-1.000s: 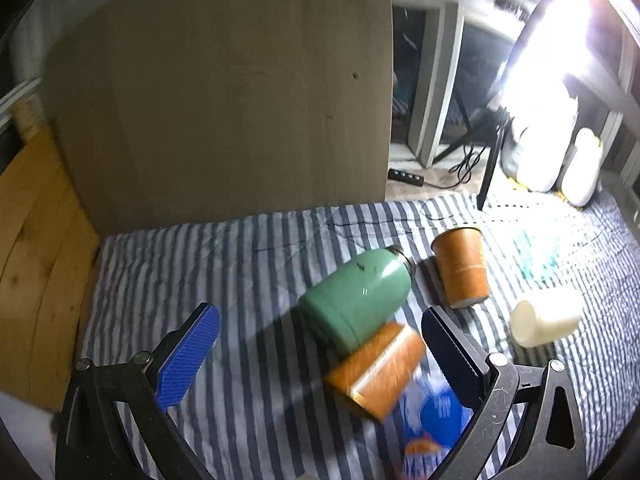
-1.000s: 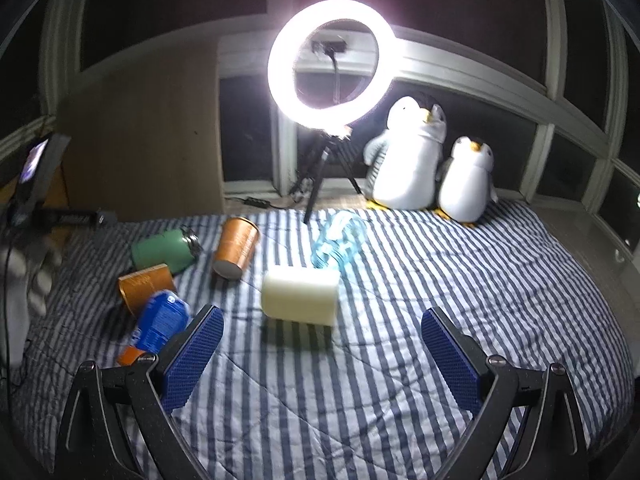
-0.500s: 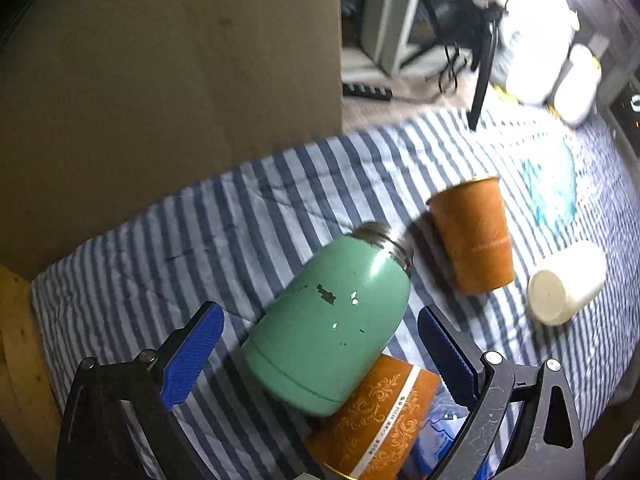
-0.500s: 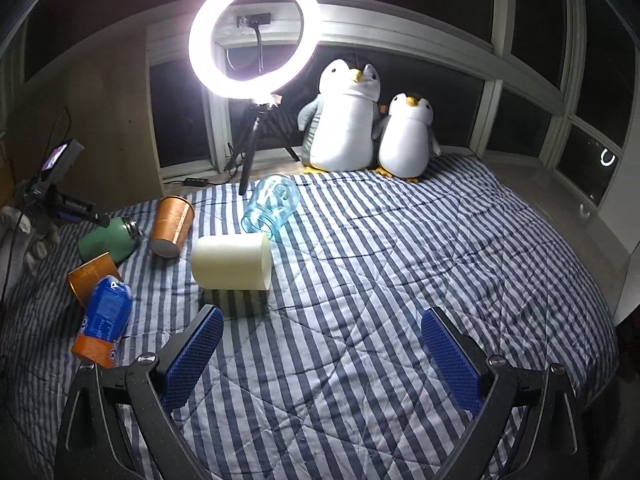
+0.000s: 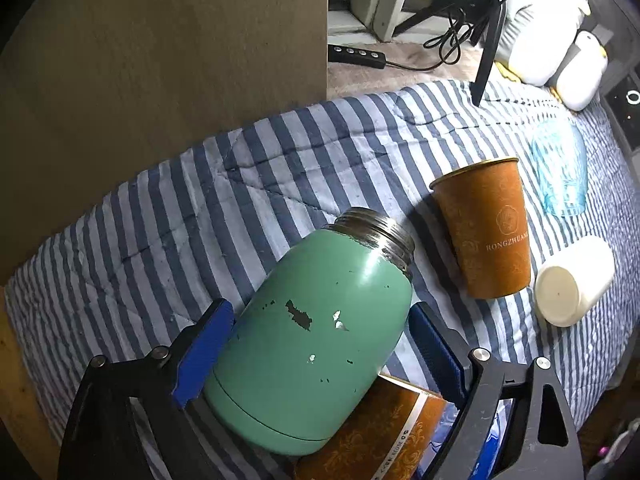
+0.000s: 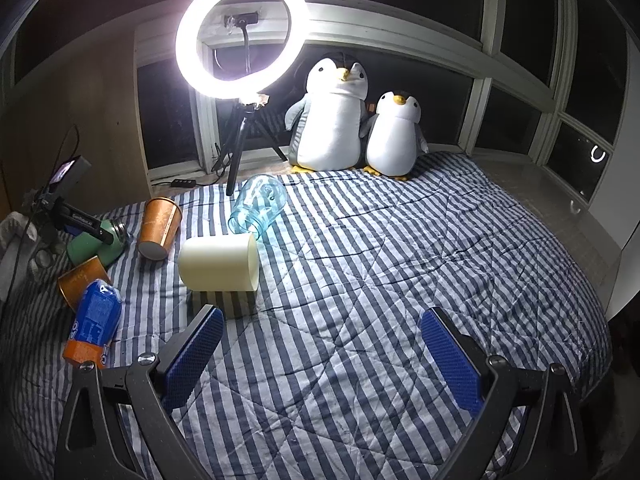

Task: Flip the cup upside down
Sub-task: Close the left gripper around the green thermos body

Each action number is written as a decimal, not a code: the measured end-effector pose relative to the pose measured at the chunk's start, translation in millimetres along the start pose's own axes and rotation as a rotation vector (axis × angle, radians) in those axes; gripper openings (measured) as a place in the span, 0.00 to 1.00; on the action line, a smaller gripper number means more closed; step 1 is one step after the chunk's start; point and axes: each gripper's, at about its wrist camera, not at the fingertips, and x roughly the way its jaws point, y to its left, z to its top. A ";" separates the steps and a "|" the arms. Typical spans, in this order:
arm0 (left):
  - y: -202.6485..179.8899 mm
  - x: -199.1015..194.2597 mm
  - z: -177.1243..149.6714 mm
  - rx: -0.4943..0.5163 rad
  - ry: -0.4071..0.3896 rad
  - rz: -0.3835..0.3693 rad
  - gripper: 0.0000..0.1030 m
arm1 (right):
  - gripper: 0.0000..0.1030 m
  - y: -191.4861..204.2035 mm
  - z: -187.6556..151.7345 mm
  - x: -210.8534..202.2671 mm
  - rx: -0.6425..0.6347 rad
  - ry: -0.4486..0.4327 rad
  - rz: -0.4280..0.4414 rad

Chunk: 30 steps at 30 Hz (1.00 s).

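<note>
A green flask-like cup (image 5: 312,344) with a bare metal neck lies on its side on the striped blanket (image 5: 200,216). My left gripper (image 5: 320,344) is open with its blue pads on either side of the green body; the left pad (image 5: 204,352) looks close to or touching it, the right pad (image 5: 436,352) stands a little apart. In the right wrist view the green cup (image 6: 96,244) shows at far left under the left gripper. My right gripper (image 6: 320,356) is open and empty, above bare blanket.
An orange cup (image 5: 488,232), a cream cup (image 5: 572,280) and a clear blue cup (image 5: 560,168) lie on their sides to the right. An orange patterned can (image 5: 384,436) lies under the green cup. A blue can (image 6: 96,320), ring light (image 6: 240,36) and two penguins (image 6: 332,120) are around.
My left gripper has moved down and forward so that its pads now straddle the green cup. My right gripper has shifted slightly, still over bare blanket.
</note>
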 end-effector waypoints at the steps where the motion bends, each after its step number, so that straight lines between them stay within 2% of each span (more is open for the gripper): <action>1: 1.4 0.4 -0.6 -0.004 -0.003 -0.006 0.89 | 0.95 0.8 0.2 0.3 -0.002 -0.001 0.001; 9: 8.0 2.3 -7.5 -0.011 -0.015 -0.010 0.90 | 0.95 10.1 3.4 3.8 -0.016 0.005 0.027; 11: 3.8 -0.6 -11.3 0.004 0.005 0.009 0.91 | 0.95 14.6 3.9 2.9 -0.024 0.001 0.029; 14: -2.9 3.5 -12.1 0.025 -0.007 0.025 0.90 | 0.95 17.7 3.9 0.3 -0.035 -0.008 0.025; 18: 21.4 0.8 -15.9 -0.077 -0.006 -0.037 0.89 | 0.95 14.5 4.0 1.7 -0.022 -0.002 0.030; 23: 50.8 -7.3 -36.9 -0.126 -0.009 -0.016 0.88 | 0.95 16.6 5.2 2.6 -0.030 -0.005 0.048; 30: 82.1 -23.8 -90.2 -0.201 -0.008 -0.007 0.88 | 0.95 28.8 10.0 6.2 -0.065 -0.012 0.102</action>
